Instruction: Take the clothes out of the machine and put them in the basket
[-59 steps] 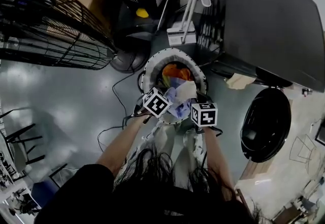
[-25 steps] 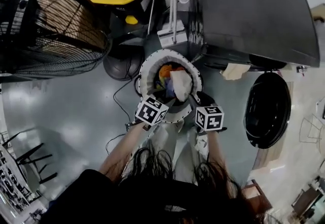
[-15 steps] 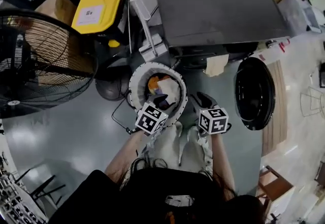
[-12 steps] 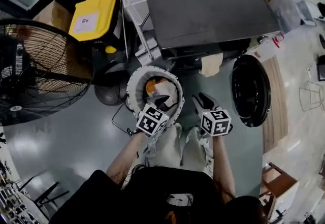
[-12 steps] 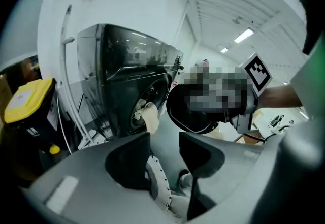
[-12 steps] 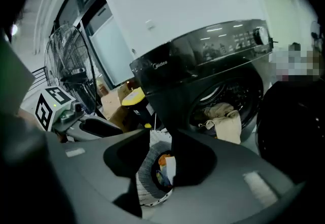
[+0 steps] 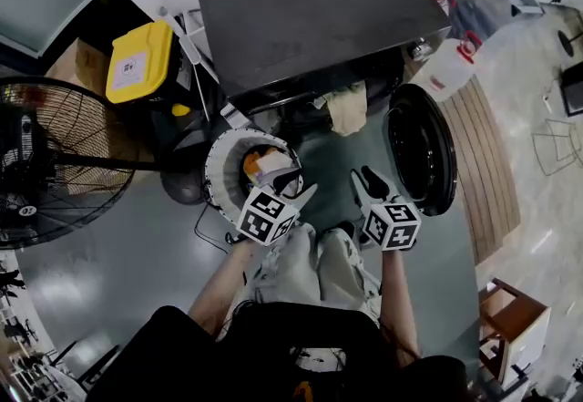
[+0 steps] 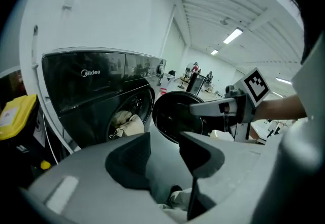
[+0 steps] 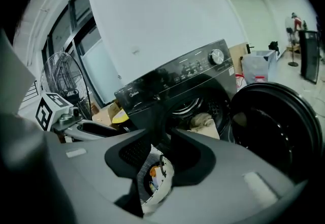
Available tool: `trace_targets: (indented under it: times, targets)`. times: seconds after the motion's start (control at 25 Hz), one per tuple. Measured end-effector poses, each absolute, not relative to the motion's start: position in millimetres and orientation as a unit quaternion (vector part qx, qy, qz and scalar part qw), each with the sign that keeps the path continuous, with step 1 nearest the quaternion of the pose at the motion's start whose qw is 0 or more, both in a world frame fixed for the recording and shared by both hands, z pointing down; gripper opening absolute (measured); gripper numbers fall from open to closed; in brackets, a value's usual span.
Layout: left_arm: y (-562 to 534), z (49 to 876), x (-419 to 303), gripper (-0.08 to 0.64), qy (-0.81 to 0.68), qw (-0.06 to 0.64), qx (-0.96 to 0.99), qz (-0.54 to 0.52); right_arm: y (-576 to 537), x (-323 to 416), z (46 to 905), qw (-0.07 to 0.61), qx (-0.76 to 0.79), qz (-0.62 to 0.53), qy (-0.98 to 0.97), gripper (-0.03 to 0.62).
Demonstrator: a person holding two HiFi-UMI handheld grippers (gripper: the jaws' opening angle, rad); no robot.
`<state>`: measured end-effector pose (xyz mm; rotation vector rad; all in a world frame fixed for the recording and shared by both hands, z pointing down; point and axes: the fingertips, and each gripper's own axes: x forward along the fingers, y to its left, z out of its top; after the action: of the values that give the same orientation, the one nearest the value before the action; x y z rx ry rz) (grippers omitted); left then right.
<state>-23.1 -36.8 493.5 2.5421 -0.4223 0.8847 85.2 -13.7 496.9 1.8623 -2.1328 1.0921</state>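
Head view: left gripper (image 7: 295, 190) and right gripper (image 7: 365, 180) are both empty with jaws apart, and the right one's have just been closing a bit. Round white-rimmed basket (image 7: 213, 183) of colourful clothes (image 7: 258, 163) sits by the left one. Beige cloth (image 7: 347, 108) hangs from the black front-loading washing machine (image 7: 310, 8).

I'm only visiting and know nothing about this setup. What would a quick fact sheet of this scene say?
Machine: black front-loading washing machine, its round door swung open
Drum opening: beige cloth hanging out
Basket: white round laundry basket beside the machine, colourful clothes inside
Left claw: jaws apart, nothing between them
Right claw: jaws apart but have just been closing, nothing between them
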Motion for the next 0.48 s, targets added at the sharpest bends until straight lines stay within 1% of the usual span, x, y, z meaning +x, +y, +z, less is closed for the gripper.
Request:
trace_targets:
  times: [0.24, 0.48]
  targets:
    - [-41, 493, 7, 0.187, -0.198, 0.235, 0.903, 0.301, -8, 120, 511, 0.034, 0.616, 0.363, -0.699, 0.127]
    - [-52, 501, 33, 0.187, -0.221, 0.229, 0.899, 0.300, -19, 141, 536, 0.061, 0.601, 0.354, -0.714, 0.128]
